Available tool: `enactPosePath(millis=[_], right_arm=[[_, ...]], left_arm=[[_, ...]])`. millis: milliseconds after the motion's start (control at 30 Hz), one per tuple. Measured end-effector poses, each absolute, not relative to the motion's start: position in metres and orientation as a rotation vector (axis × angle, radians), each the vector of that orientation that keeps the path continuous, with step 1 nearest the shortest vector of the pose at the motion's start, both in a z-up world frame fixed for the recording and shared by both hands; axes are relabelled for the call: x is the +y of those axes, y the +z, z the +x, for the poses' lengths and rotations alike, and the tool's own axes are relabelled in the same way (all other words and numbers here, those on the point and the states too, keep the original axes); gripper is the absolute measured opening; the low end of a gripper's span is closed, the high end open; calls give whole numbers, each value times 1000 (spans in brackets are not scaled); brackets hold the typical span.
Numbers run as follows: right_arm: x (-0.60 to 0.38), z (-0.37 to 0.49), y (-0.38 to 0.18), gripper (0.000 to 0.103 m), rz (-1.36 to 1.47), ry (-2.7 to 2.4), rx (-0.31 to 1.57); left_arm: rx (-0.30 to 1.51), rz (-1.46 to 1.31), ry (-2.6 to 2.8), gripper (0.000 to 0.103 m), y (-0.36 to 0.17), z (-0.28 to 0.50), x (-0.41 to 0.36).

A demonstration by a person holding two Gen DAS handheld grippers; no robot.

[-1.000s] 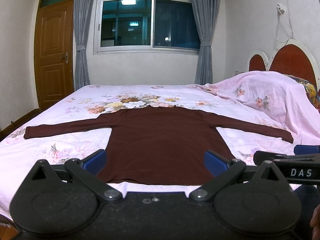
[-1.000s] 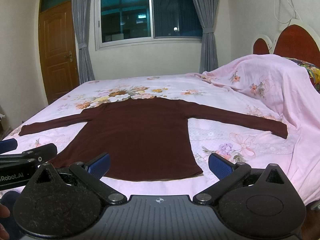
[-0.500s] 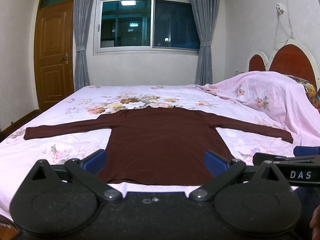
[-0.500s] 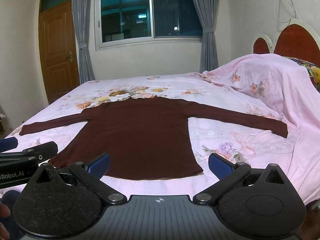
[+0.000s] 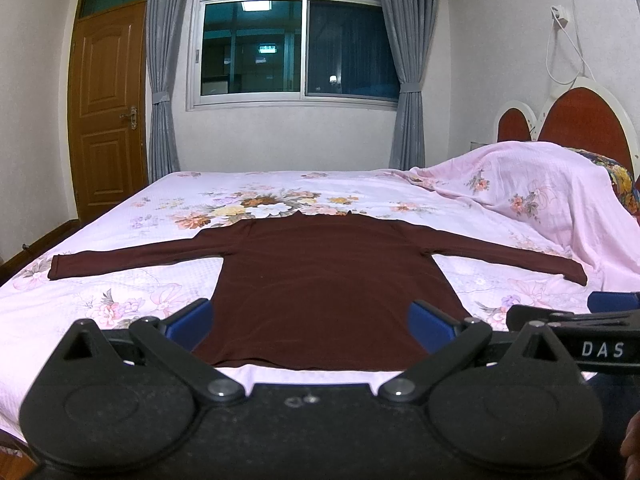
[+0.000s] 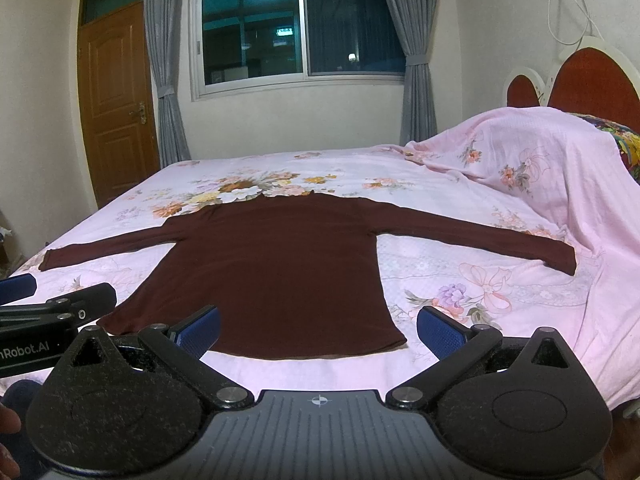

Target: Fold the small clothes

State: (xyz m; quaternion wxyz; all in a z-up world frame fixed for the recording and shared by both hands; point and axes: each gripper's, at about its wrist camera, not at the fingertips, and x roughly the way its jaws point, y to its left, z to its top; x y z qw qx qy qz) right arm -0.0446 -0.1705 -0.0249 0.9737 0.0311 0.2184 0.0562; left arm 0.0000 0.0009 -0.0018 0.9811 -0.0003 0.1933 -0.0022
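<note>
Jaws spread wide on the left gripper (image 5: 310, 322) and right gripper (image 6: 318, 328), holding nothing. A maroon shirt (image 6: 276, 264) lies flat on the bed (image 6: 460, 280).

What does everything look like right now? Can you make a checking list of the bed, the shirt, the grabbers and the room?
Surface: bed with pink floral sheet, smooth.
Job's things: dark maroon long-sleeved top, flat, sleeves spread, unfolded.
Clutter: sheet-covered heap by the headboard.
Grippers: left gripper and right gripper open, holding nothing, blue fingers apart.
Cables: white cord hanging from a wall socket.
Surroundings: dark window, grey curtains, wooden door.
</note>
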Motion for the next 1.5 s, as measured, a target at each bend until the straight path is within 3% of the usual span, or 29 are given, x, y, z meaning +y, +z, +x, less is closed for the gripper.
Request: enactPosePath(millis=[1233, 1500], right_arm=[[-162, -34, -23, 103, 46, 149, 433], [-154, -7, -23, 103, 33, 177, 430]], left_arm=[[392, -5, 40, 103, 0, 6, 11], [395, -107, 90, 103, -4, 19, 39]])
